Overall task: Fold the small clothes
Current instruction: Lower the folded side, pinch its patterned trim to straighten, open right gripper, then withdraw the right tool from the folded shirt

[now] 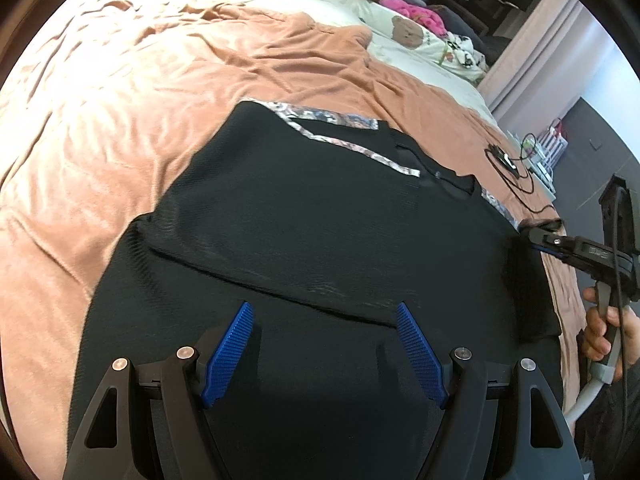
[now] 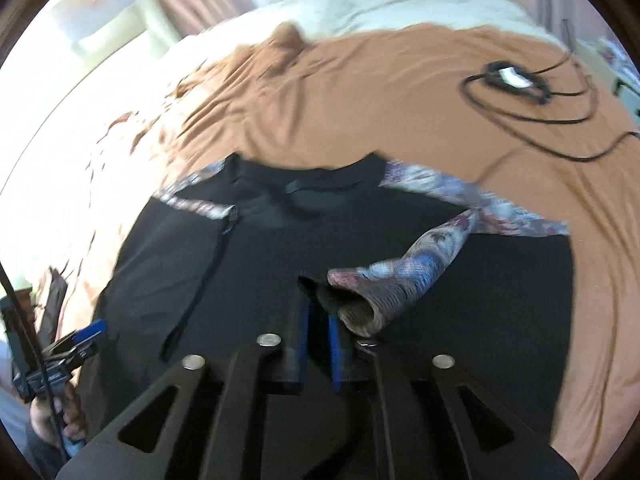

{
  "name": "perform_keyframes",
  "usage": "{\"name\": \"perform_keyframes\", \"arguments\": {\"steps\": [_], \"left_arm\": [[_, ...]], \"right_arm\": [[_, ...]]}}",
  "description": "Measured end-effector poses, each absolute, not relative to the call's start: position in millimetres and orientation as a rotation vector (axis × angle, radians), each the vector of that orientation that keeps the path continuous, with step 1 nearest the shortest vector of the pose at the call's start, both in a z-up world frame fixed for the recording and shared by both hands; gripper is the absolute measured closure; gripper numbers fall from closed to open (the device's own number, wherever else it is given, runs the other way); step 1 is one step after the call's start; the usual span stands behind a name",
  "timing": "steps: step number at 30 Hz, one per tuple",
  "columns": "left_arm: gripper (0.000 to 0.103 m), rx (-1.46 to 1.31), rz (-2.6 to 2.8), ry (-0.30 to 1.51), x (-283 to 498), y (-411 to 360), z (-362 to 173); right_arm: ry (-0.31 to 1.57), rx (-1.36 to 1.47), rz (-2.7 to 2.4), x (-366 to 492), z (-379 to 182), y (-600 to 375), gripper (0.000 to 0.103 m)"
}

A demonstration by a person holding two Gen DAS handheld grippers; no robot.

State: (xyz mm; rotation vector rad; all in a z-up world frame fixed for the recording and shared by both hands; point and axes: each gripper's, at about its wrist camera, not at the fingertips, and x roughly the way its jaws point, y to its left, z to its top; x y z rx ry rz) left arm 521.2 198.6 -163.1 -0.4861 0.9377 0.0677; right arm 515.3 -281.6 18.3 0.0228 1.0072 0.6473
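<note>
Blue pads (image 1: 230, 350) of my left gripper (image 1: 324, 354) stand wide apart, holding nothing, over the black shirt (image 1: 304, 216) spread on the orange blanket (image 1: 120, 120) — my right gripper (image 2: 318, 334) pinches its patterned sleeve (image 2: 404, 276), lifted off the fabric.

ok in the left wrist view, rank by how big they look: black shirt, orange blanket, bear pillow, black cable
1. orange blanket and black shirt: both fill much of the frame; the shirt lies nearer the camera, so no ranking between them.
2. bear pillow
3. black cable, though it and the pillow lie far off.
</note>
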Motion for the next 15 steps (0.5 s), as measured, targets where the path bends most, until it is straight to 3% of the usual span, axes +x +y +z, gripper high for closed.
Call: {"name": "perform_keyframes", "arguments": {"steps": [1, 2, 15], "left_arm": [[0.027, -0.488, 0.068, 0.938, 520.3, 199.5, -162.7], [0.027, -0.487, 0.066, 0.937, 519.8, 199.1, -162.2], [0.027, -0.46, -0.011, 0.943, 538.5, 148.1, -153.7]], "right_arm": [[0.991, 0.035, 0.655, 513.8, 20.0, -282.0, 0.041], [0.975, 0.043, 0.652, 514.2, 22.4, -282.2, 0.031], [0.961, 0.079, 0.501, 506.2, 9.5, -361.5, 0.031]]}}
